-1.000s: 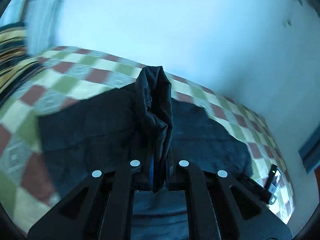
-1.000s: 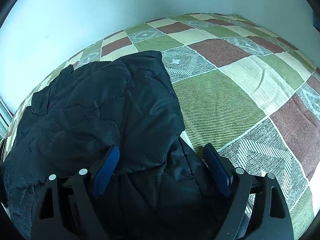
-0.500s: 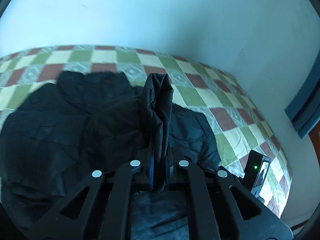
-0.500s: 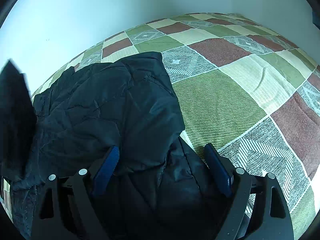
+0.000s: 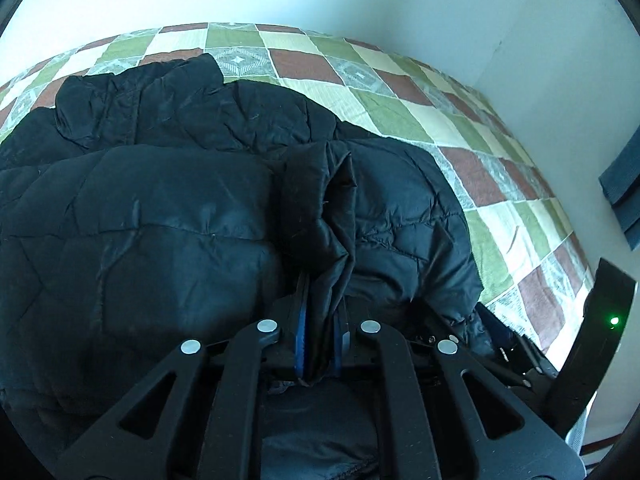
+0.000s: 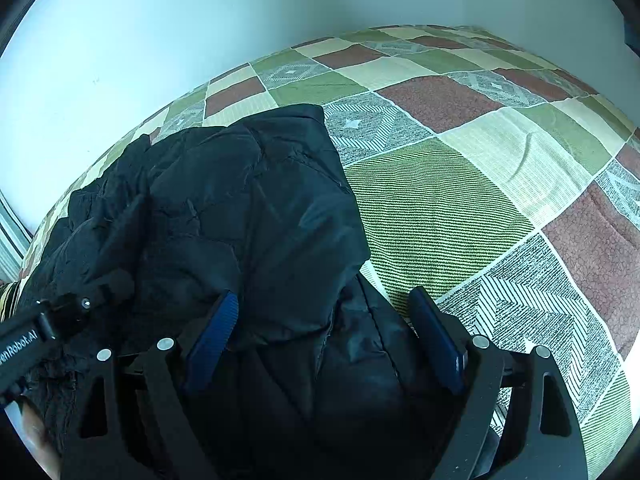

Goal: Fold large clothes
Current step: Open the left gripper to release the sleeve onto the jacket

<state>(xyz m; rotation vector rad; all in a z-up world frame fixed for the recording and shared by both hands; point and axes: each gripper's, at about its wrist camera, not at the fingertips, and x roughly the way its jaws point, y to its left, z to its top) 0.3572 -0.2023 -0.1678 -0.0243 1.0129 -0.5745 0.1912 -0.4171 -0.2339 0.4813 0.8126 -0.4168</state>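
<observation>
One black quilted jacket (image 5: pixel 168 216) is lying on one checked bedspread (image 5: pixel 404 120). Two grippers are showing: the left gripper (image 5: pixel 318 340) and the right gripper (image 6: pixel 320 336), each carrying two blue pads (four pads in all). One black device (image 5: pixel 596 344) is standing at the bed's edge, with one green light glowing on it.

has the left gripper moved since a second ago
Yes. The left gripper, its jaws opening around a pinched fold of the black jacket, has swung across and come down low over the jacket; the checkered bedspread now sits farther off.
</observation>
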